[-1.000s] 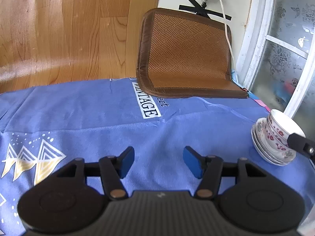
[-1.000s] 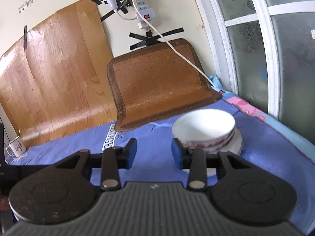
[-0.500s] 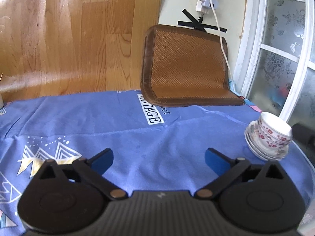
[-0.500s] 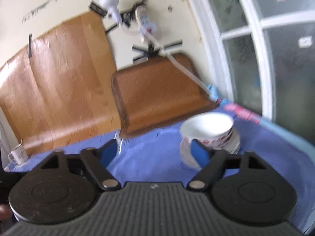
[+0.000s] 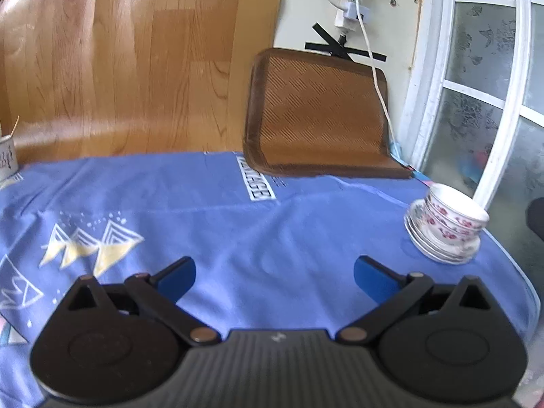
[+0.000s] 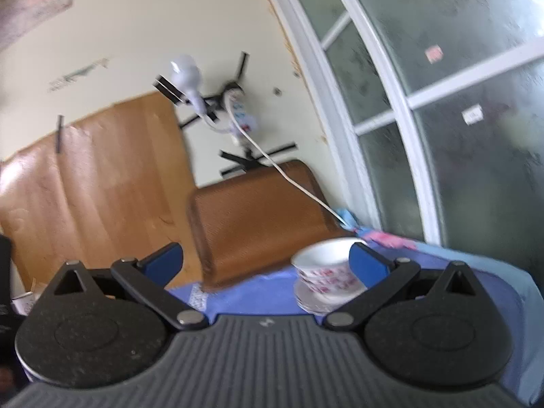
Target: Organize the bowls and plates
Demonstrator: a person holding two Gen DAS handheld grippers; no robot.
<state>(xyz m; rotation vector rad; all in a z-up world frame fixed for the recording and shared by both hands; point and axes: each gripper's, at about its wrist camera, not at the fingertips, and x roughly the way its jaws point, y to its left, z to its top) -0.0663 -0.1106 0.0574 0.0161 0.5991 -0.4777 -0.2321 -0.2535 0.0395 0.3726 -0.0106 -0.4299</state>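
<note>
Gaping wide, both tools (image 5: 274, 273) (image 6: 266, 258) empty; glossy floral bowls (image 5: 454, 219) nest on saucers.

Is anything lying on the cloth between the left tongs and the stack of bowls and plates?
Nothing visible. The left tongs are open and empty, and only bare blue cloth lies between them and the stack at the far right near the window.
</note>
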